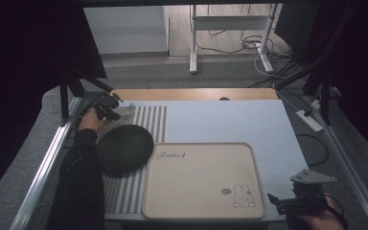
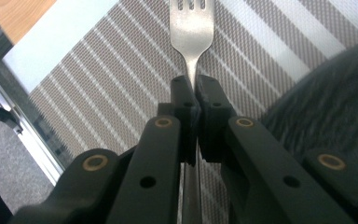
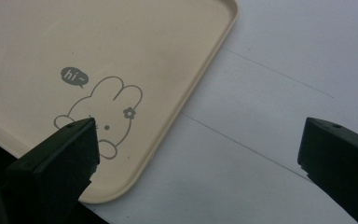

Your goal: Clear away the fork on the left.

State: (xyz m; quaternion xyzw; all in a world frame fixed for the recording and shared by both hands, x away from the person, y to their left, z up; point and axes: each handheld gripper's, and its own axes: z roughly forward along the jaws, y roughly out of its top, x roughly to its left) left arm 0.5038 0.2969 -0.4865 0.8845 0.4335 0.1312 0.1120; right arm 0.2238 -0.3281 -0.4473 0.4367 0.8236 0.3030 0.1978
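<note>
The left gripper (image 1: 109, 108) sits upper left of the high view, at the far left edge of the table, w/ the person's hand (image 1: 92, 120) and dark sleeve behind it. In the left gripper view its two black jaws are pinched nearly together at frame centre, clamping the neck of a silver metal fork (image 2: 192, 32); the tines point to the top edge of the frame, and the handle runs down between the jaws, mostly hidden. Under the fork lies a grey-and-white striped woven placemat (image 2: 121, 70). A dark round textured mat (image 1: 123, 148) lies on that placemat, centre left in the high view, just below the left gripper and overlapping the left rim of the tray.

The beige rectangular plastic tray (image 1: 201, 211) w/ a rabbit drawing takes up the lower centre of the high view, resting on the pale blue table top (image 1: 230, 120).

The right gripper (image 1: 280, 201) is at the lower right of the high view, just off the tray's lower right corner. In the right gripper view its jaws stand wide apart w/ nothing between them; one hangs over the tray's rabbit corner, the other over bare table.
</note>
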